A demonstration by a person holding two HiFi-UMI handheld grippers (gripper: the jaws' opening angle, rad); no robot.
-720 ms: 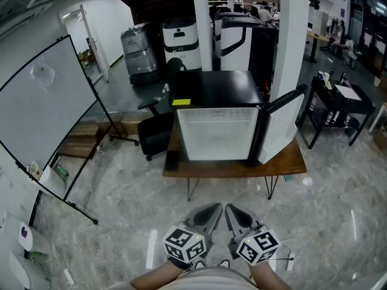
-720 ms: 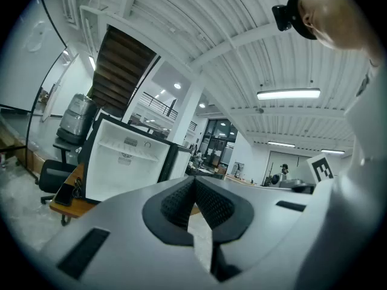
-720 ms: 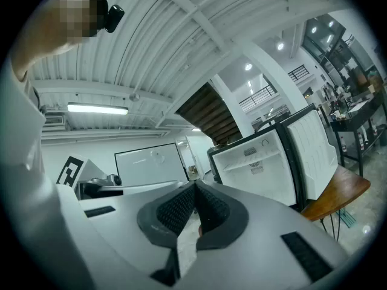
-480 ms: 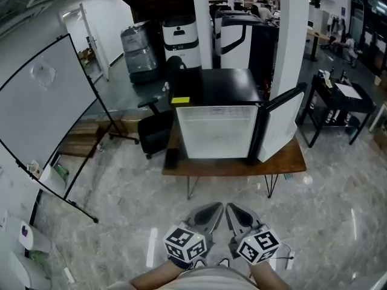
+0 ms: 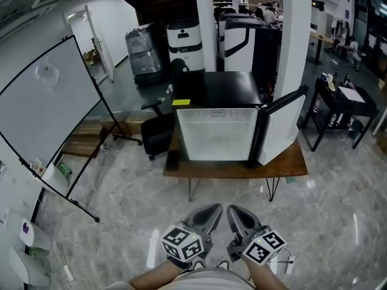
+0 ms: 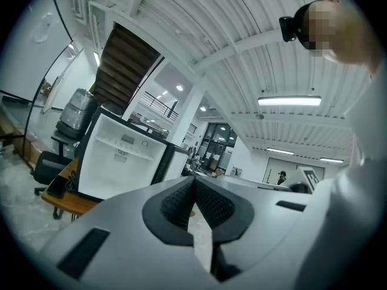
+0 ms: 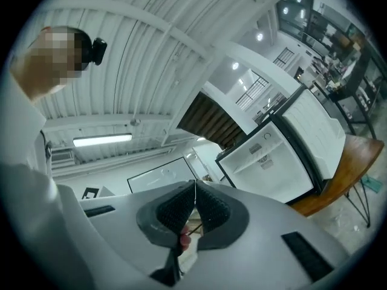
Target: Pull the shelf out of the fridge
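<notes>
A small black fridge [image 5: 219, 110] stands on a low wooden table [image 5: 290, 162] across the floor, its door [image 5: 279, 125] swung open to the right. Its inside is white, and a white shelf [image 6: 118, 145] runs across the upper part; the same shelf [image 7: 261, 153] also shows in the right gripper view. Both grippers are held low and close to the person's body, well short of the table. The left gripper [image 5: 211, 210] is shut with nothing between its pads. Beside it, the right gripper [image 5: 234, 211] is also shut and empty. Both point toward the fridge.
A large whiteboard on a stand [image 5: 48, 113] leans at the left. A black office chair [image 5: 158, 133] sits left of the table. A white pillar [image 5: 296, 41] rises behind the fridge door, and a black cart [image 5: 347, 104] stands at the right. Marbled floor [image 5: 121, 210] lies between me and the table.
The head view has shifted slightly, and the right gripper's marker cube sits a little further right and lower. Both grippers stay shut, and the fridge is unchanged.
</notes>
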